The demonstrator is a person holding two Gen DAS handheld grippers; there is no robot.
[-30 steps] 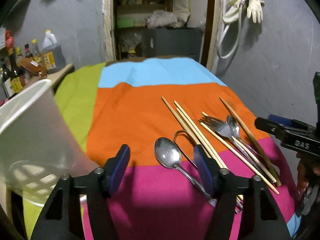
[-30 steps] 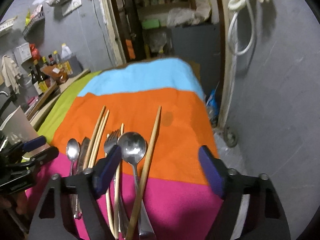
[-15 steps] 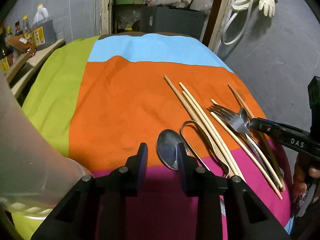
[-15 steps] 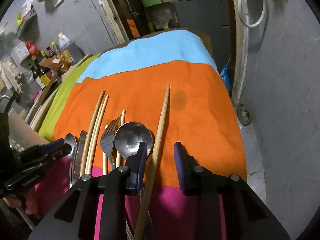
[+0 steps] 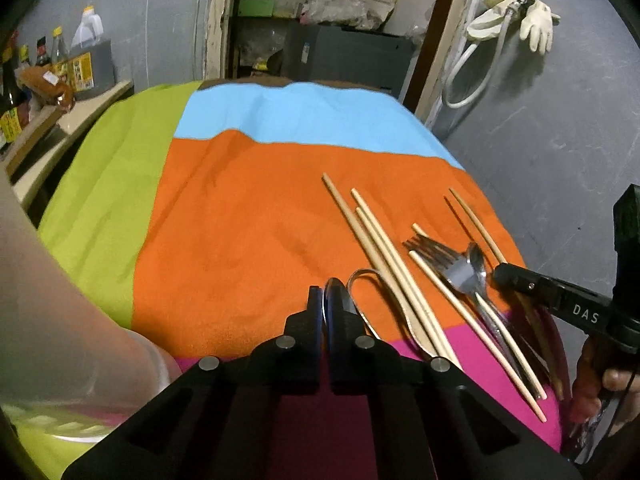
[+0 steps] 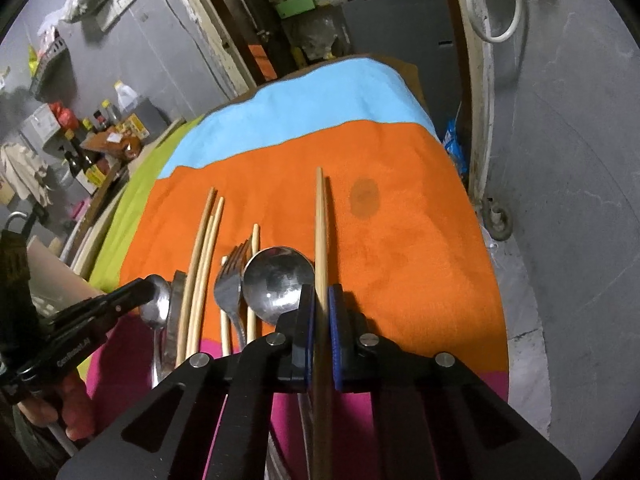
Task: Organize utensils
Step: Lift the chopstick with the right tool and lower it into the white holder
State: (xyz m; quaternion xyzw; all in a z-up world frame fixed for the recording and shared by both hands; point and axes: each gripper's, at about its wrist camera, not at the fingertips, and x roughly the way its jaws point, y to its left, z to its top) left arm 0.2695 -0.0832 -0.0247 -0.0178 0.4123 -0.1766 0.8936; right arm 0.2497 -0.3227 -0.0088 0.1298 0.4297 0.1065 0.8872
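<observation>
Utensils lie on a striped cloth [image 5: 240,208]: several wooden chopsticks [image 5: 384,256], a fork [image 5: 440,256], a large spoon [image 6: 278,280] and a small spoon [image 6: 156,304]. My left gripper [image 5: 326,304] is shut on the small spoon's bowl [image 5: 332,290], seen edge-on between the pads. My right gripper [image 6: 318,300] is shut on the rightmost chopstick [image 6: 319,232], which runs between the blue pads. A thin metal loop utensil [image 5: 360,284] lies beside the left gripper.
A translucent white plastic container [image 5: 60,300] stands at the near left. Bottles [image 5: 80,64] crowd a side shelf at the left. The cloth's right edge [image 6: 480,240] drops off to a concrete floor. A doorway with shelves is behind the table.
Both grippers went from wide open to shut. The left closed on the small spoon, the right closed on the rightmost chopstick. Both moved down and forward toward the utensils.
</observation>
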